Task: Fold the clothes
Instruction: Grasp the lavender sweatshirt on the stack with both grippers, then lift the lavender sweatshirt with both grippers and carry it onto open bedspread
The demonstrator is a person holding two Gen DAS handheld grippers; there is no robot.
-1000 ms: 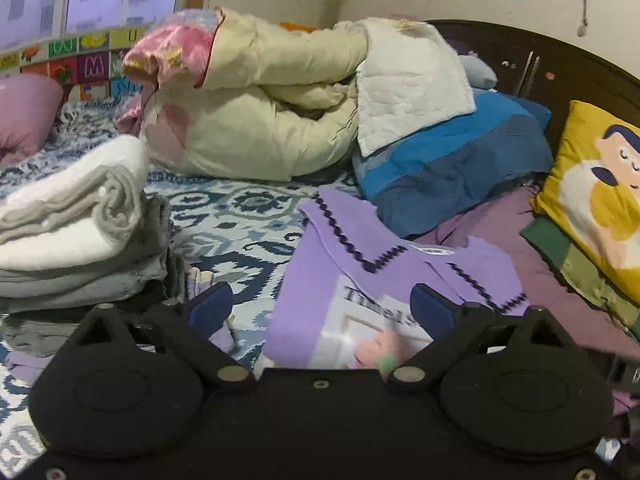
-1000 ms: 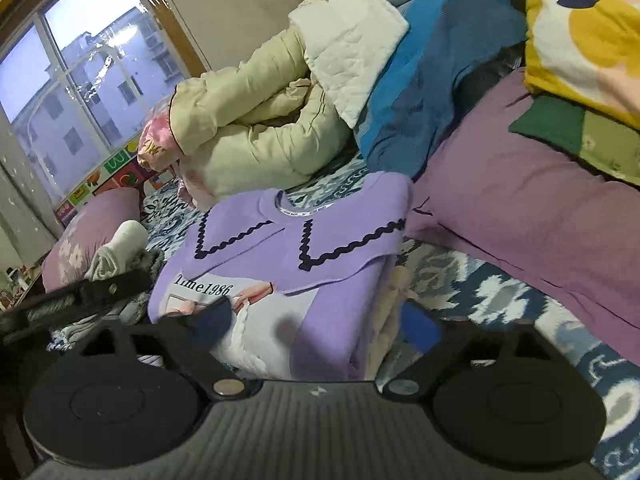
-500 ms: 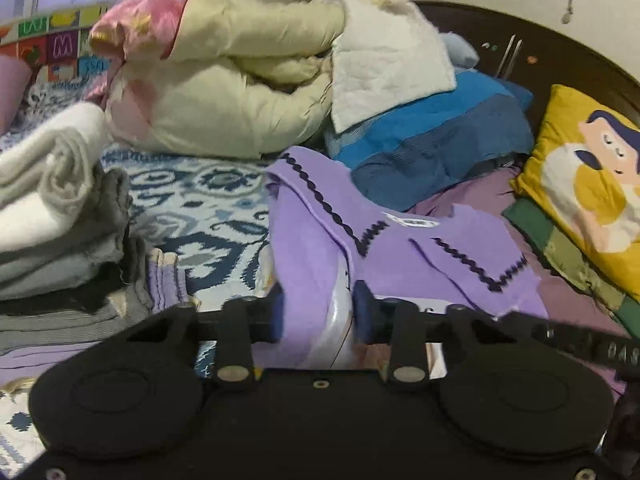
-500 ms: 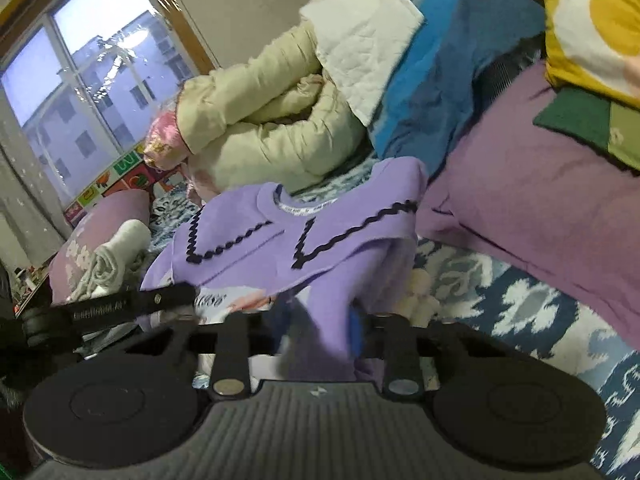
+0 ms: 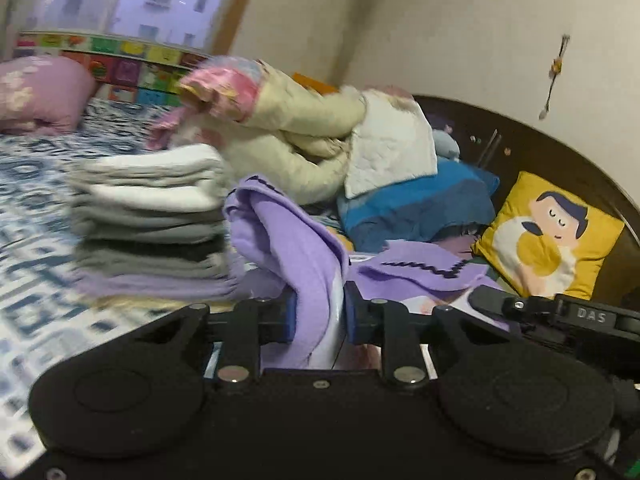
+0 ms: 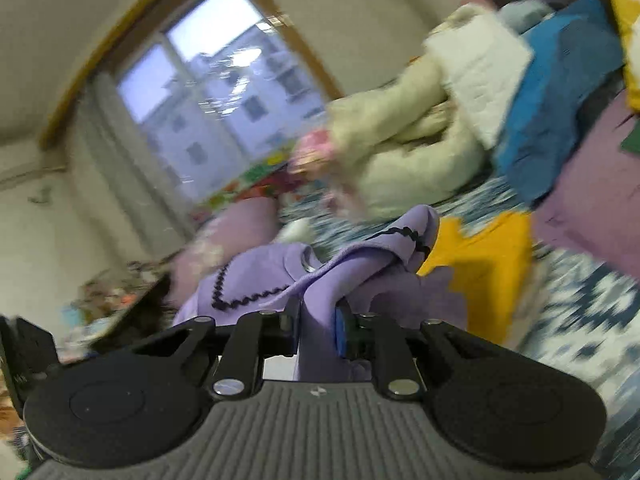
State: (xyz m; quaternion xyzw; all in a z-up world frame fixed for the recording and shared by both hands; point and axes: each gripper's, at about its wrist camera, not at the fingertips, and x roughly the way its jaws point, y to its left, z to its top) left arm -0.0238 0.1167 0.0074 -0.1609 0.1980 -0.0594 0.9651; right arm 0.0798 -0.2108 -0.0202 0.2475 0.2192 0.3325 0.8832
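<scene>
Your left gripper (image 5: 316, 316) sits at the bottom centre of the left wrist view, its two blue-padded fingers (image 5: 289, 317) pressed close together on a fold of the purple sweatshirt (image 5: 296, 248). The cloth rises from between the fingers toward the middle of the frame, then drapes to the right, where its black zigzag trim shows.

Just left of the purple sweatshirt, at mid-left of the frame, stands a stack of folded clothes (image 5: 152, 216): white and grey layers on top, a lilac layer at the bottom. The stack is blurred. It rests on the blue and white patterned bedspread (image 5: 36, 208). Behind, at centre, lies a cream quilted jacket (image 5: 304, 140) bundled against blue bedding (image 5: 416, 208). A yellow cartoon cushion (image 5: 548, 236) leans at the right edge. Part of your other tool crosses the lower right.

In the right wrist view, your right gripper (image 6: 318, 326) is at the bottom centre, its fingers likewise drawn in tight on the purple sweatshirt (image 6: 320, 284), which bunches upward with the black trim visible to the left. A yellow garment (image 6: 488, 264) lies just right of it on the bedspread. The window (image 6: 208, 92) fills the upper left. This view is heavily blurred.
</scene>
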